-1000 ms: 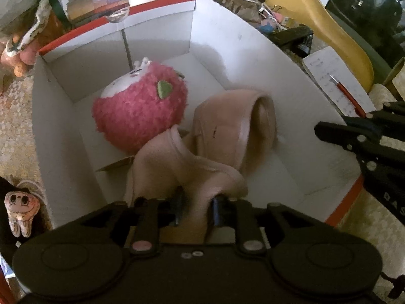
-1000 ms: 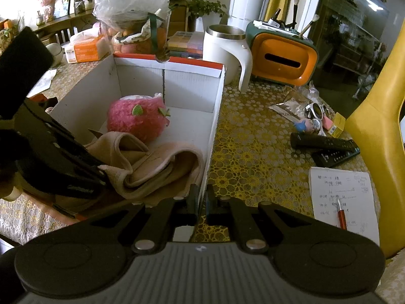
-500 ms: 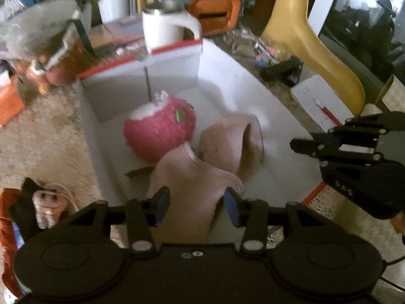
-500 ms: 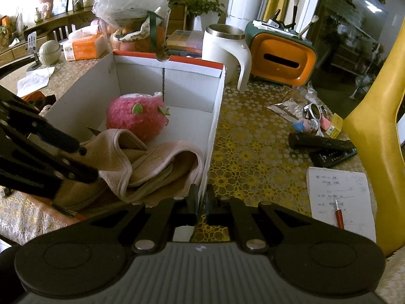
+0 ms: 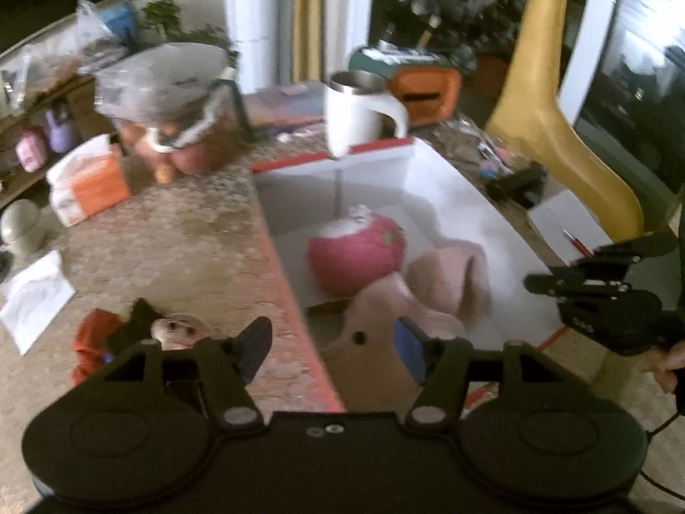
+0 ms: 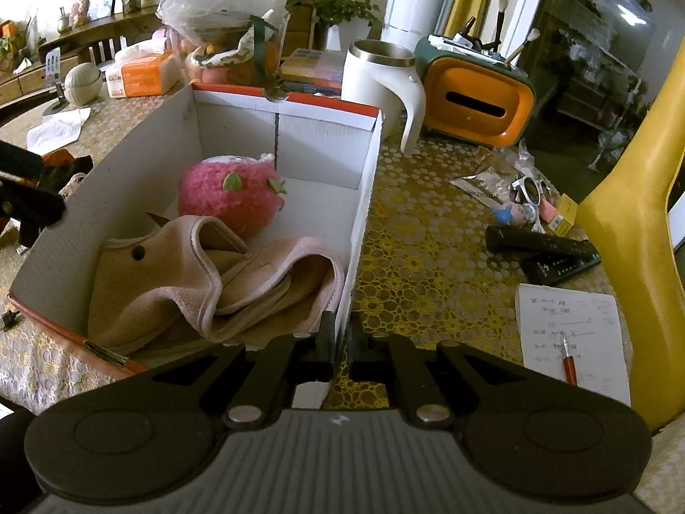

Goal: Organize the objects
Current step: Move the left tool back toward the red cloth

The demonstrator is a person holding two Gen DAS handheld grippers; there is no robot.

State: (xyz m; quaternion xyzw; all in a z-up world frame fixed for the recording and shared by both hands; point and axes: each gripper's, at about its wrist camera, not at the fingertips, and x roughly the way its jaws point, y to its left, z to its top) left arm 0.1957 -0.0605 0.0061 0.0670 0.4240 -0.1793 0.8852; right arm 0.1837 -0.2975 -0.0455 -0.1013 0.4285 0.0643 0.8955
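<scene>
A white cardboard box [image 6: 364, 214] with a red-orange rim holds a pink plush strawberry [image 6: 231, 197] and a crumpled beige cloth [image 6: 192, 282]. My right gripper [image 6: 342, 334] is shut on the near end of the box's right wall. My left gripper [image 5: 332, 351] hovers above the box's left rim [image 5: 282, 257], its jaws opening with nothing between the pads. The cloth [image 5: 428, 291] lies loose below and beyond it. Left of the box, a small plush figure [image 5: 175, 330] rests on a red and black cloth [image 5: 92, 338].
A white mug [image 6: 376, 73] and an orange and green holder [image 6: 475, 98] stand behind the box. Remotes [image 6: 539, 244], a notepad with a red pen [image 6: 569, 334] and a yellow chair [image 6: 633, 231] are to the right. A bag of fruit [image 6: 227, 43] sits at the back left.
My left gripper let go of the beige cloth, opened wider, and rose back toward the box's left rim. The cloth stayed in the box. My right gripper has not moved.
</scene>
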